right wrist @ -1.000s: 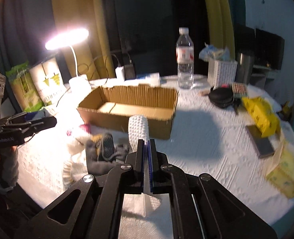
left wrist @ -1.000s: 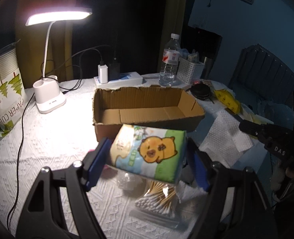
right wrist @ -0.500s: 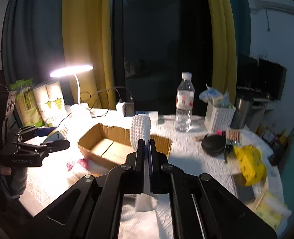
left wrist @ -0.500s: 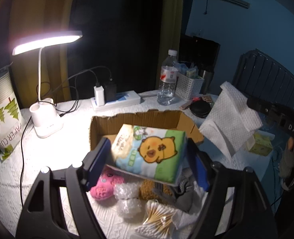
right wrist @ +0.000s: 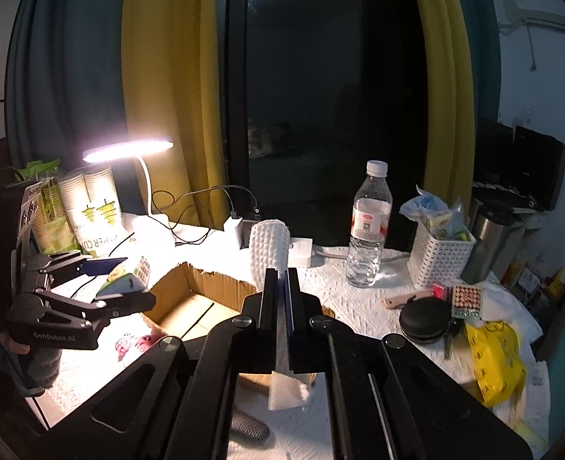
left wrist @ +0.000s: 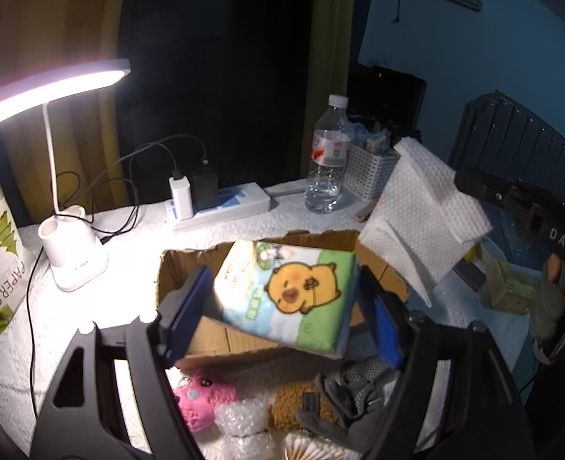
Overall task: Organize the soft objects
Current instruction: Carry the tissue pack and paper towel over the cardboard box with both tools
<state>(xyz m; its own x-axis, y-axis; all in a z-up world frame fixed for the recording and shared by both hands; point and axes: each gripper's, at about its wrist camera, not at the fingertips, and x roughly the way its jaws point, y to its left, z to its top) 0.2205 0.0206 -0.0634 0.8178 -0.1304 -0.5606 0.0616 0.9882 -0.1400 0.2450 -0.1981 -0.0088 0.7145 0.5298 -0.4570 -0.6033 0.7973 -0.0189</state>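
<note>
The left gripper [left wrist: 282,303] clamped a tissue pack [left wrist: 288,293] printed with a cartoon animal, its blue pads pressed on both sides. Just below it lay a pink plush toy [left wrist: 202,398], bubble wrap [left wrist: 244,418] and a grey fabric piece [left wrist: 344,395]. Directly beyond the pack stood the open cardboard box [left wrist: 175,268]. The right gripper [right wrist: 281,287] was pressed shut on a folded white paper towel [right wrist: 269,249], which rose ahead of its fingertips, above the box's near wall. Farther ahead stood a water bottle [right wrist: 368,226] and a lit desk lamp [right wrist: 129,149].
</note>
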